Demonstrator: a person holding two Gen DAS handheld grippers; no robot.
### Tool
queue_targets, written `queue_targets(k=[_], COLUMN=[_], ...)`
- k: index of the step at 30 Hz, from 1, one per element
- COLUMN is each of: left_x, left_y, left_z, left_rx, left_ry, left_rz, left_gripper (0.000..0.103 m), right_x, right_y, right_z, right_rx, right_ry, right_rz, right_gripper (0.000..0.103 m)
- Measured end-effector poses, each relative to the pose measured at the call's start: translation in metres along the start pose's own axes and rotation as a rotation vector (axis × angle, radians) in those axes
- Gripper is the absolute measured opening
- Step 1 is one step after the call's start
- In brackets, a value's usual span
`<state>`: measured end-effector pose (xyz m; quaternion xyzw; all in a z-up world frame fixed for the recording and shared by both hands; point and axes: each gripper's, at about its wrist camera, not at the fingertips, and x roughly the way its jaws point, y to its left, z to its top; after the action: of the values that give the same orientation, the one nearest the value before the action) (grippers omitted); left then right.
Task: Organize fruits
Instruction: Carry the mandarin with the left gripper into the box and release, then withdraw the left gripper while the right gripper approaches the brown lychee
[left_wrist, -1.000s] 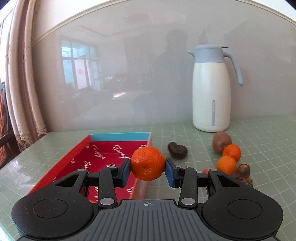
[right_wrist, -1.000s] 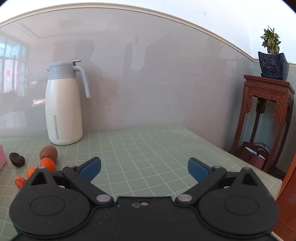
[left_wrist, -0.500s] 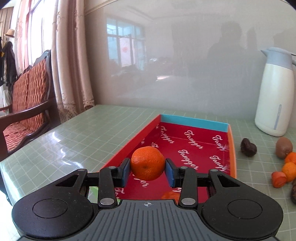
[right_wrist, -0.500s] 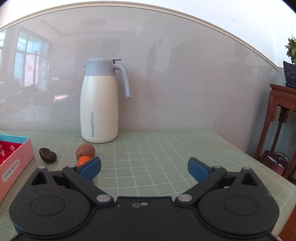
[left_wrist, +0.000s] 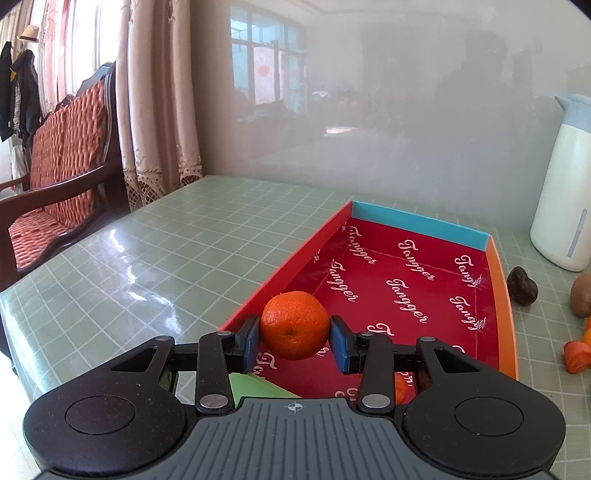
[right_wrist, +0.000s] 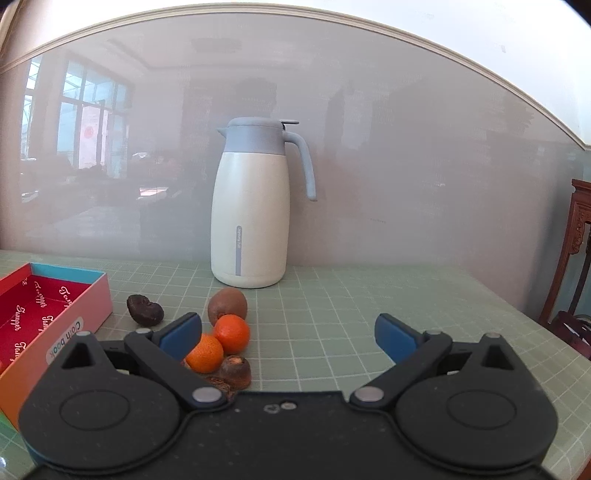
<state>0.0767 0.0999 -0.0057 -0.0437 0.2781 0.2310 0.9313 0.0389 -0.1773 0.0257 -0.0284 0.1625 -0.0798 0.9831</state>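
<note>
Since a second ago the left gripper has swung away from the loose fruit and now hangs over the near left part of the red box, while the right gripper has turned from the bare end of the surface to face the fruit pile.

Largest first, the surface is glossy and gridded, so anything round that lands on it may roll. The white jug stands upright behind the pile, well clear of both grippers. In the box lies another orange piece, mostly hidden behind the left gripper's right finger link. The mandarin is clamped between the left gripper's blue fingers, just inside the box's left wall. How high it hangs above the floor of the box cannot be told.

The main risk is a release this close to the wall: the mandarin could strike the rim and bounce out onto the surface, or roll into the piece already inside.

On the right, the fingers stand wide apart and empty, with the kiwi, two small oranges and a brown fruit bunched near the left finger. Closing on one could nudge its neighbours and send them rolling.
</note>
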Motion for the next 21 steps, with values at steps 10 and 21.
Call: queue_targets(k=[10,21], left_x=[0.0,-0.006], left_y=[0.001,0.002], left_z=[0.001,0.002], left_rx=[0.006,-0.025], left_ry=[0.006,-0.01], left_rz=[-0.01,-0.026], left_gripper=[0.041,0.06], right_x=[-0.001,-0.002], right_y=[0.011,0.007], right_z=[0.0,0.0], right_rx=[-0.01,-0.004], right_ry=[0.001,0.0], right_rz=[0.028,0.025], right_gripper=[0.1,0.1])
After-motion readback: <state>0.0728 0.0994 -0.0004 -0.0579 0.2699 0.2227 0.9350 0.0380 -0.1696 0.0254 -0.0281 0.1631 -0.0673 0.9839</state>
